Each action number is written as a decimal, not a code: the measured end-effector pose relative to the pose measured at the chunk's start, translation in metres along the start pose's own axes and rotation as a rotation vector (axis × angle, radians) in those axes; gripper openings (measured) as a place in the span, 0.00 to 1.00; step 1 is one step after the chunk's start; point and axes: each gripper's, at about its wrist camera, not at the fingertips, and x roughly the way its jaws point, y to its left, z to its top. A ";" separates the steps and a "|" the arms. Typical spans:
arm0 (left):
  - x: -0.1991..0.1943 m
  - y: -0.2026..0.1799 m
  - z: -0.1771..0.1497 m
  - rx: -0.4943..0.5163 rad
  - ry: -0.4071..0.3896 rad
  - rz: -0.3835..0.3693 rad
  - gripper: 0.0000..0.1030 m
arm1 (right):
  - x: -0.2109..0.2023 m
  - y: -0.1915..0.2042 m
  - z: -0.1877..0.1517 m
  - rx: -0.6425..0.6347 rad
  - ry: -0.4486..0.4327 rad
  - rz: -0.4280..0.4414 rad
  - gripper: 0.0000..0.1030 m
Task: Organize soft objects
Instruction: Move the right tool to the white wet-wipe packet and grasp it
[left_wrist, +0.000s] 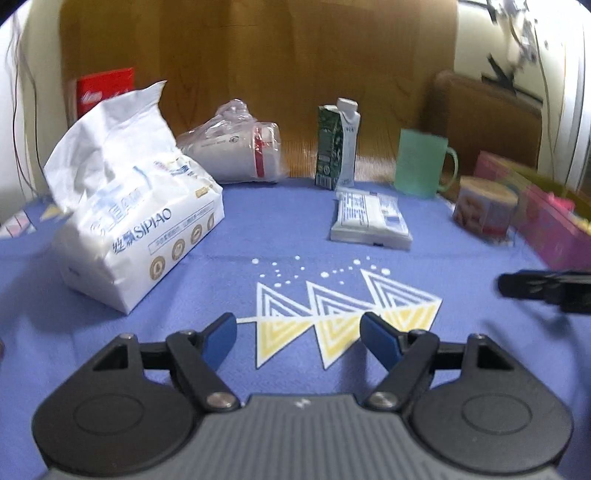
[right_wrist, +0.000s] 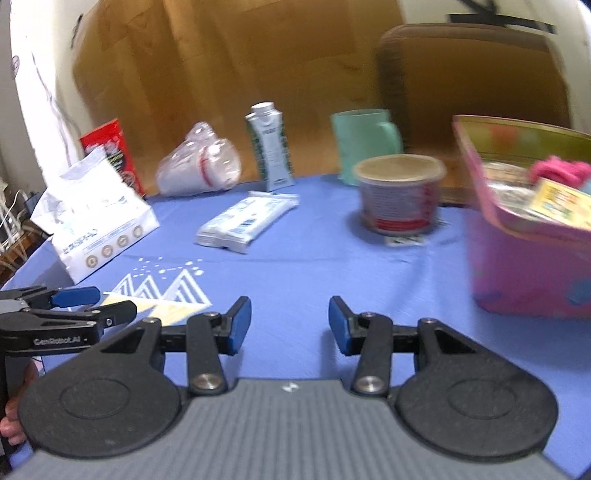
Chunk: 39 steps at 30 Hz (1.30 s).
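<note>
Your left gripper (left_wrist: 297, 332) and right gripper (right_wrist: 290, 321) both stand apart, holding nothing, over the blue cloth (left_wrist: 221, 273); the tissue pack (left_wrist: 140, 225) sits left, the pink box (right_wrist: 524, 266) right.

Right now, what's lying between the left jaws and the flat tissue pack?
Only bare blue tablecloth with its triangle print separates the left gripper from the flat tissue pack, seen in the left wrist view.
</note>
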 end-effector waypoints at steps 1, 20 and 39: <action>0.000 0.002 0.000 -0.012 -0.005 -0.008 0.74 | 0.006 0.004 0.003 -0.010 0.006 0.006 0.48; -0.001 0.002 -0.002 -0.038 -0.039 -0.045 0.73 | 0.139 0.052 0.068 -0.044 0.094 -0.029 0.87; 0.007 -0.013 -0.002 0.043 0.018 -0.033 0.79 | -0.008 -0.012 -0.001 -0.184 0.134 0.139 0.76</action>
